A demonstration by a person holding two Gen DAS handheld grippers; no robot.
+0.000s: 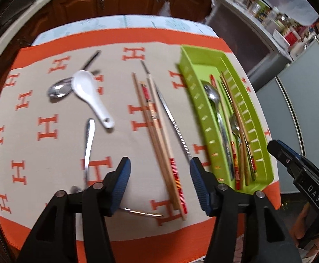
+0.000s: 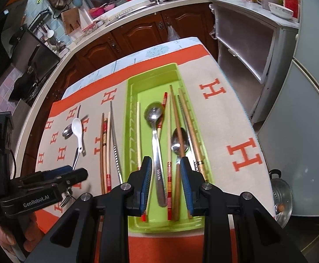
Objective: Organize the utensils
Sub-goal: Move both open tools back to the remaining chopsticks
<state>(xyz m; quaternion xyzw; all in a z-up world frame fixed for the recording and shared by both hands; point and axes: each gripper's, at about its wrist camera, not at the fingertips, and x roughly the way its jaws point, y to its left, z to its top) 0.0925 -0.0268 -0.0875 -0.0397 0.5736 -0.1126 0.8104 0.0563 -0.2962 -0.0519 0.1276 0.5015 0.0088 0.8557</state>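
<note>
A green utensil tray [image 1: 194, 92] [image 2: 132, 118] lies on the right of the orange-and-beige cloth and holds spoons [image 2: 154, 114] and chopsticks [image 2: 177, 120]. On the cloth left of it lie several chopsticks [image 1: 157, 129], a twisted metal stick [image 1: 177, 127], a white ceramic spoon [image 1: 87, 89], a metal spoon [image 1: 58, 89] and a fork [image 1: 89, 144]. My left gripper [image 1: 159, 168] is open and empty above the loose chopsticks. My right gripper [image 2: 166, 168] is open and empty over the tray's near end.
Wooden cabinets [image 2: 137, 35] and a cluttered kitchen counter [image 2: 120, 11] stand beyond the table's far edge. A white shelf unit [image 2: 247, 43] and a grey fridge [image 2: 301, 120] stand to the right. A steel pot [image 2: 282, 199] sits low at right.
</note>
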